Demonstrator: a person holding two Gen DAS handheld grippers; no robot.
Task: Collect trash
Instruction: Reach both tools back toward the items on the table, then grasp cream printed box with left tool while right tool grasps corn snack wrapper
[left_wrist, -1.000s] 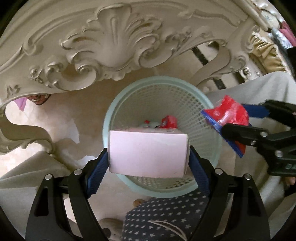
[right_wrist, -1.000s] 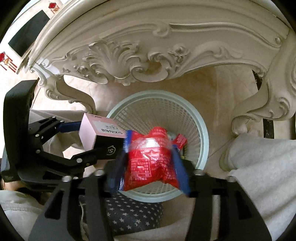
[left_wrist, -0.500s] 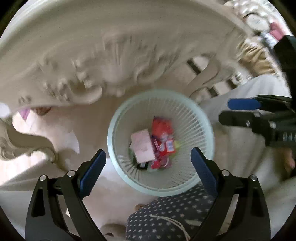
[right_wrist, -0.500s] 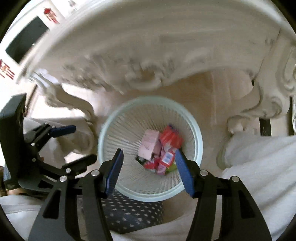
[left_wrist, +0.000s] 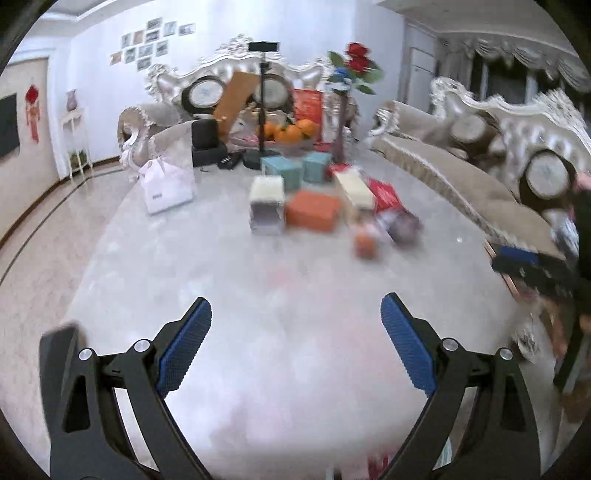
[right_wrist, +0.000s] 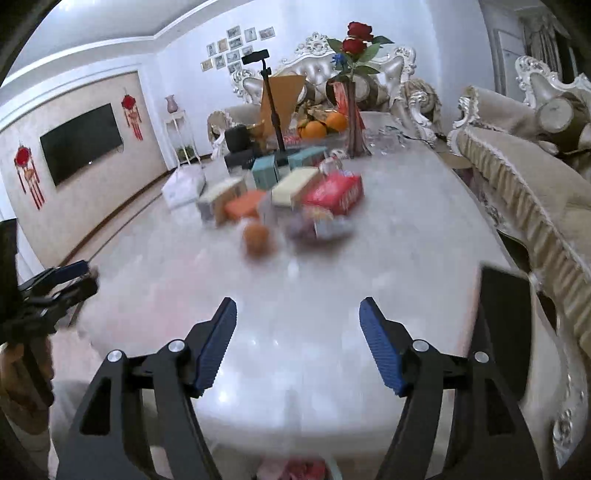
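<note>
Both grippers are open and empty above the near edge of a white marble table (left_wrist: 221, 280). My left gripper (left_wrist: 295, 332) and my right gripper (right_wrist: 298, 332) both face the table's middle, where blurred items lie: an orange box (left_wrist: 313, 210), a red packet (left_wrist: 384, 194), a small orange box (left_wrist: 365, 243), a cream box (left_wrist: 352, 188) and a white box (left_wrist: 266, 212). In the right wrist view the same cluster shows, with a red box (right_wrist: 334, 192) and an orange round item (right_wrist: 257, 236). The trash basket is barely visible at the bottom edge (right_wrist: 303, 469).
Teal boxes (left_wrist: 280, 170), a white bag (left_wrist: 166, 184), a phone stand (left_wrist: 263, 110), oranges (left_wrist: 291, 131) and a rose vase (right_wrist: 352, 92) stand farther back. Ornate sofas (left_wrist: 498, 155) line the right side. A TV (right_wrist: 81, 142) hangs on the left wall.
Both grippers let the pink box and red packet drop into the basket, then swung up from under the table to face the tabletop.
</note>
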